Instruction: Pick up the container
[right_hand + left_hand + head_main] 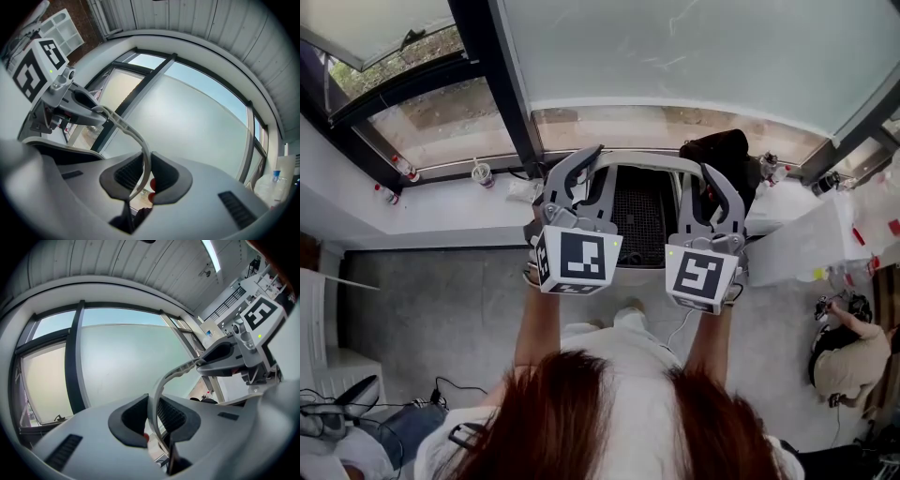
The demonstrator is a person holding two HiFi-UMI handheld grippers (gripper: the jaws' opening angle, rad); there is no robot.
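your left gripper (152, 417) and right gripper (144, 176) are each clamped narrowly on the arched white handle (643, 158) of the black mesh container (639, 217), which sits between them, just near the window (675, 56).

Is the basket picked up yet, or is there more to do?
Done: the left gripper and the right gripper are each shut on the white handle, one on each side. In hand: the black mesh basket hangs under that handle between them, in front of the window. It looks lifted, but its bottom is hidden, so that isn't certain. Left: probably only holding it steady.
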